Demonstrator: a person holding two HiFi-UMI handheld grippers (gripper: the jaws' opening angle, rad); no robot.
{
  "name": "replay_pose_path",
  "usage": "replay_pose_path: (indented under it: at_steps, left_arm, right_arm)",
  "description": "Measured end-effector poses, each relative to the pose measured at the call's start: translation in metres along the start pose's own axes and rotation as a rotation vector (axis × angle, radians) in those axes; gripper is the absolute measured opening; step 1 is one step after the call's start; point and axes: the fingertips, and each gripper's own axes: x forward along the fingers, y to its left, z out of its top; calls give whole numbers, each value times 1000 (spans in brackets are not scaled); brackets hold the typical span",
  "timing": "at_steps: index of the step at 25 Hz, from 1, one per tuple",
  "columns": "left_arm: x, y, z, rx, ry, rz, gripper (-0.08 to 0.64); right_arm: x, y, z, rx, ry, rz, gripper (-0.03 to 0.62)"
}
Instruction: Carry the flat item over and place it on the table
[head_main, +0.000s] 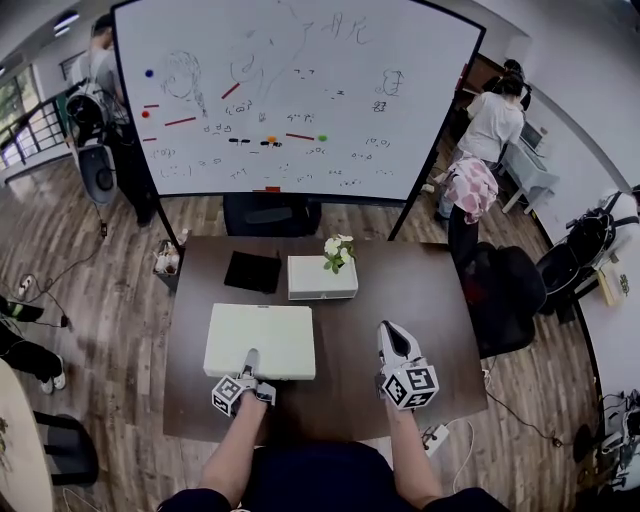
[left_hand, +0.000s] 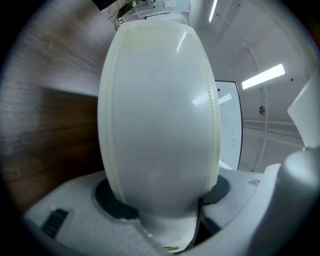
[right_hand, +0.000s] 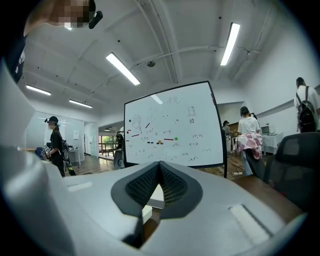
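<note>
The flat item is a white rectangular slab (head_main: 262, 338) lying level over the front left of the brown table (head_main: 420, 290); I cannot tell whether it rests on the wood. My left gripper (head_main: 250, 360) grips the middle of its near edge. In the left gripper view the white slab (left_hand: 160, 110) fills the picture, clamped between the jaws of the left gripper (left_hand: 162, 207). My right gripper (head_main: 390, 335) hovers over the table's front right, apart from the slab. In the right gripper view the right gripper (right_hand: 160, 172) has its black pads meeting, with nothing in them.
A black flat pad (head_main: 252, 271) and a white box (head_main: 322, 280) with flowers (head_main: 339, 250) sit at the table's back. A whiteboard (head_main: 300, 90) stands behind it, a dark chair (head_main: 505, 285) to the right. People stand at both far corners.
</note>
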Motion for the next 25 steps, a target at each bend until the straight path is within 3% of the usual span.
replay_pose_path:
  at_steps: [25]
  left_arm:
    - [22, 17, 5, -40, 15, 36, 302]
  right_arm:
    - [-3, -1, -6, 13, 26, -26, 11]
